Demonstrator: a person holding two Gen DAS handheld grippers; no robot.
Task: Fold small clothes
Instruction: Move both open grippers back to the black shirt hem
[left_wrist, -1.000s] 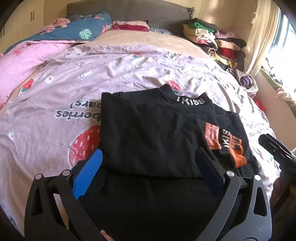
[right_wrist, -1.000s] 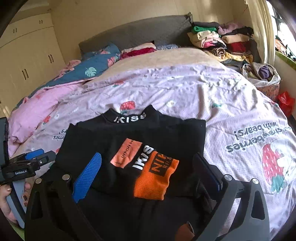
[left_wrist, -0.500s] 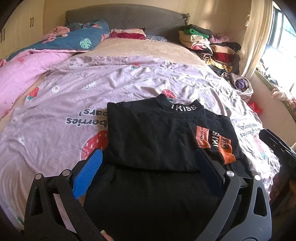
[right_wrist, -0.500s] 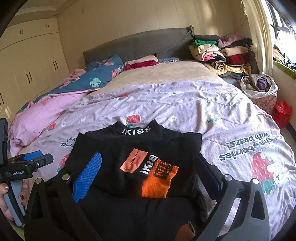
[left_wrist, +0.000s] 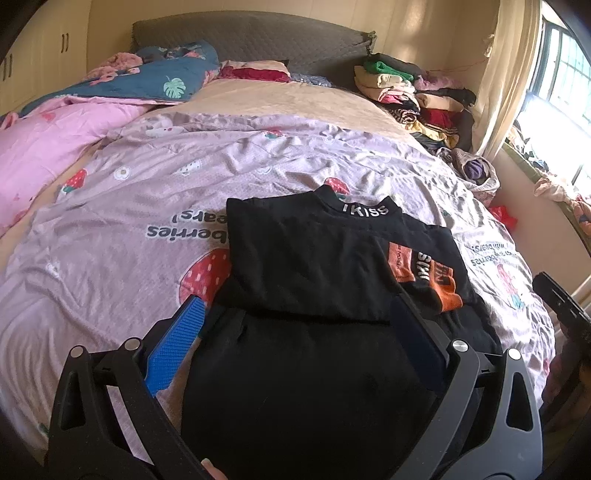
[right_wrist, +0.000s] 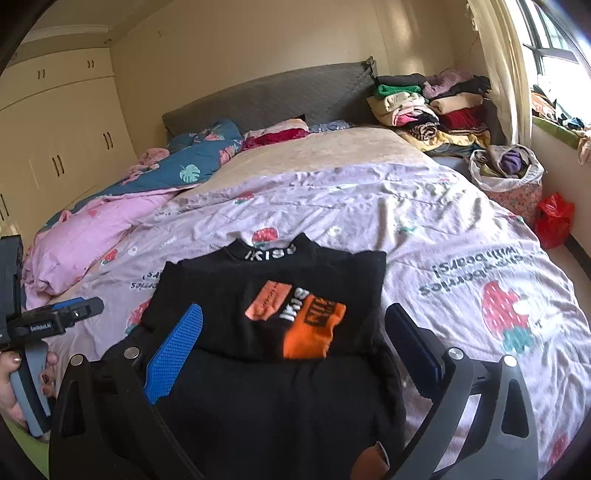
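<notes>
Strawberry-print quilt (left_wrist: 155, 192) wrinkled under half-folded black top (left_wrist: 317, 266). Left gripper (left_wrist: 295, 325) and right gripper (right_wrist: 291, 325) spread wide, empty. Risk: top layer sliding, fold skewing.

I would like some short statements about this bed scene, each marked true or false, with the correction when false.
1. The black garment with the orange patch lies on the lilac strawberry-print cover. True.
2. The left tool is shut on the garment. False: its jaws stand wide open, holding nothing.
3. The right tool is open. True.
4. The white lettering is on the garment's hem. False: it is on the collar.
5. The pile of folded clothes sits on the floor. False: it rests near the grey headboard.
</notes>
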